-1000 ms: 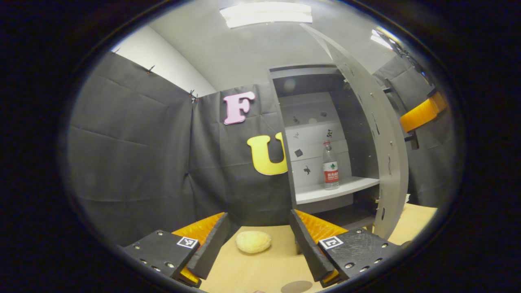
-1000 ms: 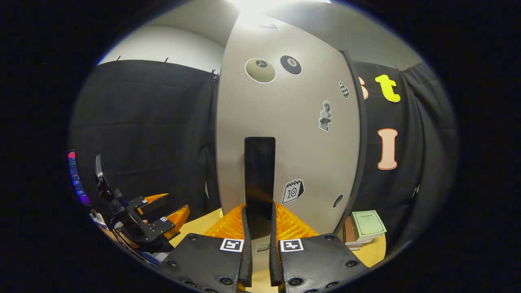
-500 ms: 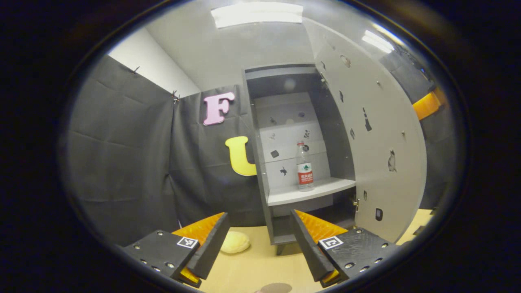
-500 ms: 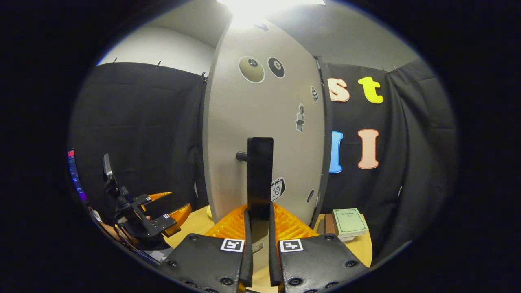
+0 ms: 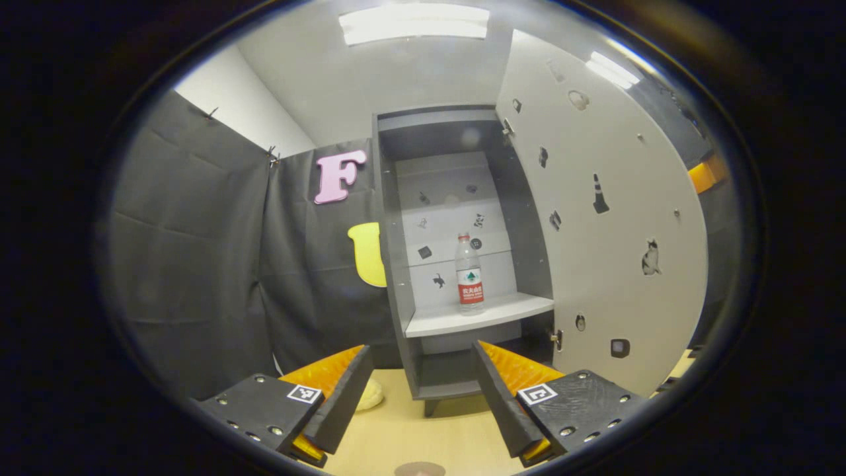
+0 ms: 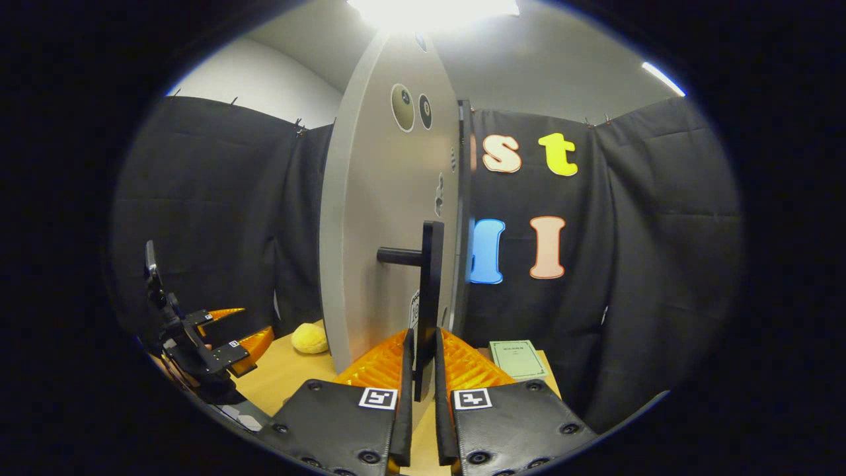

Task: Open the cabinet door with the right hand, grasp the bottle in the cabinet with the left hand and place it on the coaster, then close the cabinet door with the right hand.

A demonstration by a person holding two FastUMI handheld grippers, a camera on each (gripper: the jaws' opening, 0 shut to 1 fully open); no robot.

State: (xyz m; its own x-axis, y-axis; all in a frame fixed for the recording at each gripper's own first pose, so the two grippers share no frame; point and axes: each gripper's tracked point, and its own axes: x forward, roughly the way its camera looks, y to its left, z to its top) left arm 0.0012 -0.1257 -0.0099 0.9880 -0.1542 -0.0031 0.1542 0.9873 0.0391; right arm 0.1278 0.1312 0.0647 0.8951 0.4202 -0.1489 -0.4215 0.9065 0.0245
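The grey cabinet [image 5: 396, 264] stands open, and a clear water bottle [image 5: 470, 274] with a red label stands upright on its pale shelf [image 5: 476, 318]. My left gripper [image 5: 420, 396] is open and empty, low over the table and well short of the shelf. A round brown coaster [image 5: 420, 469] peeks in at the bottom edge. The cabinet door [image 6: 390, 225] is swung wide, and my right gripper [image 6: 421, 390] is shut on its black bar handle [image 6: 431, 291]. In the right gripper view, the left gripper [image 6: 228, 340] hangs at the far left.
The open door [image 5: 615, 231] stands to the right of the cabinet opening. A yellow soft lump [image 6: 309, 337] lies on the wooden table [image 6: 277, 377] near the cabinet's foot. A green booklet [image 6: 519, 359] lies on the table beyond the door.
The door has swung further open with my right gripper on its handle. The left gripper view has turned toward the cabinet, bringing the bottle to the middle.
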